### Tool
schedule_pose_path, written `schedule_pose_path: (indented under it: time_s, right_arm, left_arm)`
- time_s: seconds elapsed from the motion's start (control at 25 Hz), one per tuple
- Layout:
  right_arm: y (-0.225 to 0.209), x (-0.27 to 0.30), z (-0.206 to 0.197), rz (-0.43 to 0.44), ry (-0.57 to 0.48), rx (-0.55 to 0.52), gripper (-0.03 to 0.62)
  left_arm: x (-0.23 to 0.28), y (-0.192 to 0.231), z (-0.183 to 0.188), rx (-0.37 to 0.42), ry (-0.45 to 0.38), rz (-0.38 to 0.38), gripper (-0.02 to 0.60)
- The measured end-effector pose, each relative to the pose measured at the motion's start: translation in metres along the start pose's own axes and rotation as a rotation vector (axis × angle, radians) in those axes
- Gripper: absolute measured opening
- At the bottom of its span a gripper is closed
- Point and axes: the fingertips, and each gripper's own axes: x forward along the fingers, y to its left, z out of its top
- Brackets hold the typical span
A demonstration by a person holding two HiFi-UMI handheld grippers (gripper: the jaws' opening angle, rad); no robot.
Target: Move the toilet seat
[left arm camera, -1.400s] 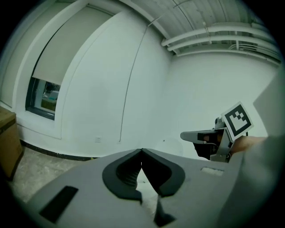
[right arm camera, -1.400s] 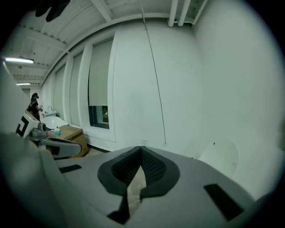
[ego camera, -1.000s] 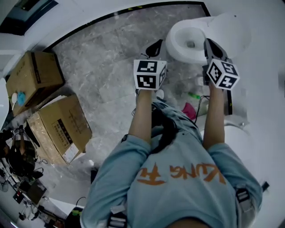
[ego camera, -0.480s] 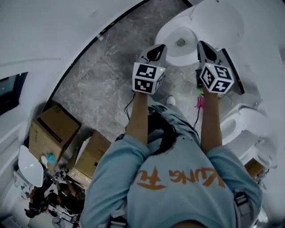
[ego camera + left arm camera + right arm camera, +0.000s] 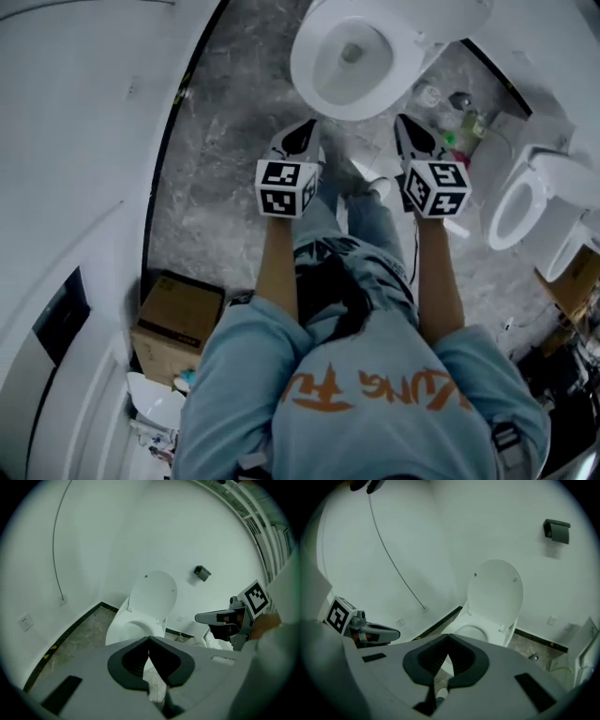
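Note:
A white toilet (image 5: pixel 352 56) stands on the grey marble floor ahead of me, its oval lid (image 5: pixel 152 595) raised against the wall and the bowl (image 5: pixel 471 632) open below it. Both grippers hang in the air short of the bowl and touch nothing. My left gripper (image 5: pixel 298 141) is shut and empty and points at the bowl's near left rim. The right gripper (image 5: pixel 410 131) is also shut and empty, level with it, by the near right rim. In the left gripper view my left gripper (image 5: pixel 149 641) faces the bowl, as does the right gripper (image 5: pixel 449 637) in its own view.
A second white toilet (image 5: pixel 520 202) stands to the right, with bottles (image 5: pixel 459 117) on the floor between the two. A cardboard box (image 5: pixel 178 314) sits behind me on the left. A curved white wall (image 5: pixel 84 141) runs along the left. A black holder (image 5: pixel 557 530) hangs on the wall.
The head view has swung and come closer: the toilet has shifted from upper right to upper centre, just beyond the gripper tips. Both grippers stay shut, side by side.

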Motion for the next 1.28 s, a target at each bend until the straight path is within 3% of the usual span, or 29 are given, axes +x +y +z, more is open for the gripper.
schedule_pose_path:
  time_s: [0.24, 0.4, 0.48, 0.72, 0.88, 1.0, 1.04, 1.12, 1.2, 1.28]
  right_arm:
    - [-0.008, 0.032, -0.041, 0.002, 0.047, 0.019, -0.001]
    - [-0.005, 0.064, -0.067, 0.042, 0.069, 0.005, 0.000]
    - [-0.004, 0.079, -0.082, 0.057, 0.083, 0.004, 0.000]
    - [0.003, 0.129, -0.130, 0.104, 0.148, -0.038, 0.000]
    - [0.016, 0.159, -0.154, 0.190, 0.183, -0.093, 0.002]
    - [0.037, 0.177, -0.171, 0.341, 0.216, -0.123, 0.205]
    - [0.042, 0.182, -0.177, 0.368, 0.237, -0.149, 0.225]
    - [0.045, 0.196, -0.186, 0.388, 0.274, -0.243, 0.222]
    - [0.045, 0.209, -0.198, 0.422, 0.322, -0.340, 0.240]
    - [0.046, 0.219, -0.210, 0.481, 0.375, -0.429, 0.309]
  left_arm:
    - [0.052, 0.012, -0.023, 0.125, 0.125, -0.073, -0.006]
    - [0.085, 0.048, -0.052, 0.205, 0.245, 0.000, -0.006]
    - [0.098, 0.059, -0.067, 0.232, 0.288, 0.001, -0.006]
    - [0.133, 0.062, -0.111, 0.360, 0.391, -0.123, -0.006]
    - [0.157, 0.063, -0.134, 0.500, 0.452, -0.197, -0.006]
    - [0.172, 0.066, -0.151, 0.666, 0.518, -0.254, -0.005]
    - [0.175, 0.068, -0.156, 0.725, 0.540, -0.275, 0.001]
    - [0.183, 0.074, -0.163, 0.822, 0.578, -0.308, 0.096]
    - [0.189, 0.079, -0.168, 0.913, 0.617, -0.337, 0.146]
    - [0.195, 0.085, -0.174, 1.041, 0.662, -0.361, 0.172]
